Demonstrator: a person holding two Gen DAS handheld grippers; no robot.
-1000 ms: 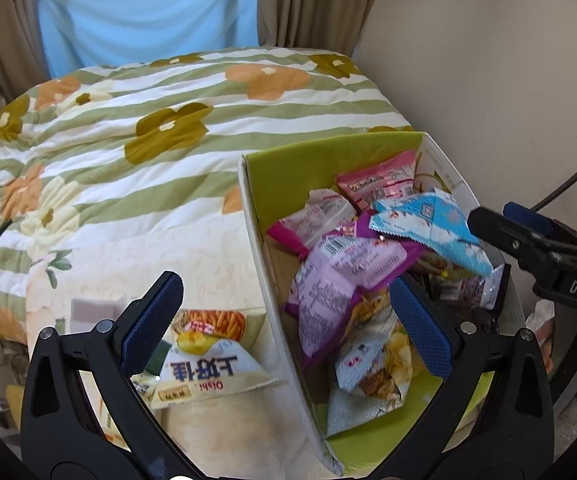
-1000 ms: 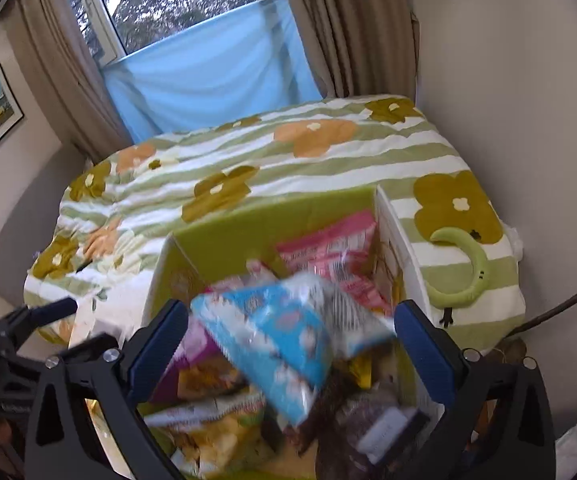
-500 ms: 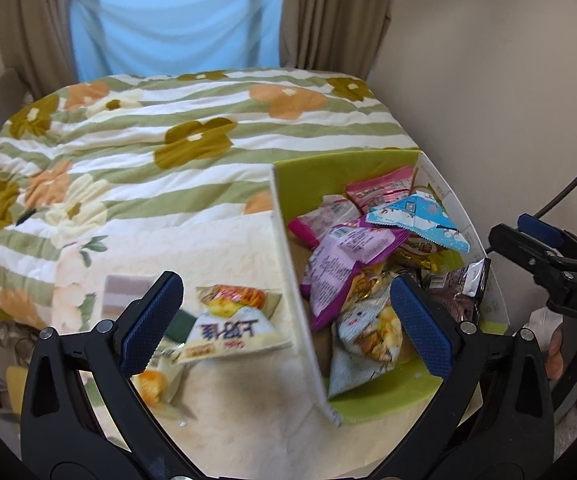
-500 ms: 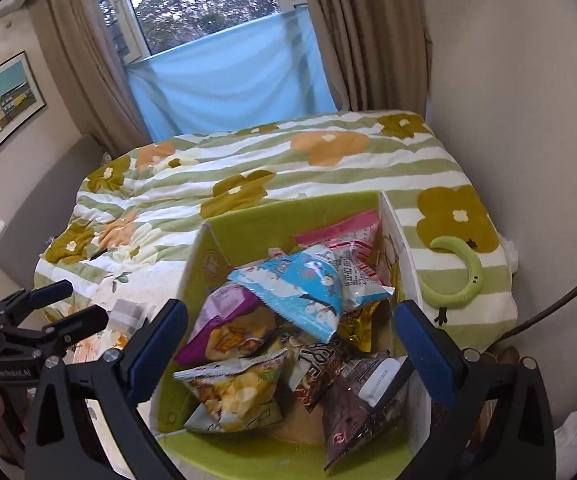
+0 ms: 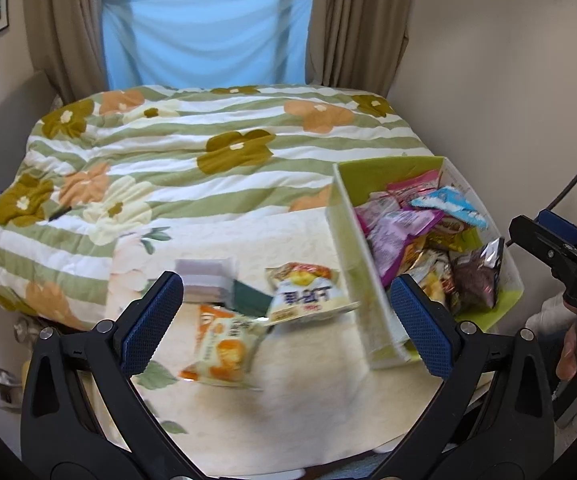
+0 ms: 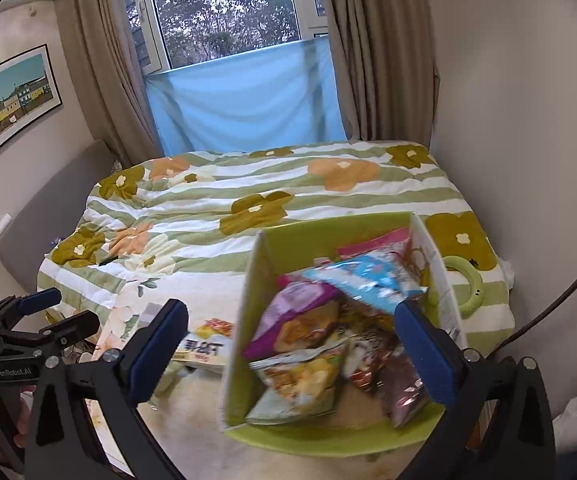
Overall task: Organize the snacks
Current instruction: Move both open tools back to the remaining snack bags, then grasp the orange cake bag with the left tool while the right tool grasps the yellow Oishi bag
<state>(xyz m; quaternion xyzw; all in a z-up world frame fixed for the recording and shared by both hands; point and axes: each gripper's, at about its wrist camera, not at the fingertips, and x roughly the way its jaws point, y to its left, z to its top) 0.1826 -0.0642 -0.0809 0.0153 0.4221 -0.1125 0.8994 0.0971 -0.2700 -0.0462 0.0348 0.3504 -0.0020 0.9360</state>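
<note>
A green box (image 5: 382, 178) (image 6: 288, 236) on the bed holds several snack packs, with a blue pack (image 5: 452, 204) (image 6: 372, 276) on top. Two packs lie outside it on the cream blanket: a white and orange pack (image 5: 308, 296) (image 6: 204, 346) and an orange pack (image 5: 224, 354). My left gripper (image 5: 286, 316) is open and empty, raised above those two packs. My right gripper (image 6: 292, 350) is open and empty above the box; it also shows in the left wrist view (image 5: 560, 248). The left gripper shows at the left edge of the right wrist view (image 6: 44, 312).
A grey block (image 5: 204, 280) and a dark green item (image 5: 250, 300) lie by the loose packs. The flowered quilt (image 5: 208, 148) covers the bed. A green ring (image 6: 468, 284) lies right of the box. A wall stands on the right, and a window with curtains behind.
Both grippers have pulled back and up from the box. The blue pack has settled on top of the pile in the box. More of the bed and the orange pack have come into view.
</note>
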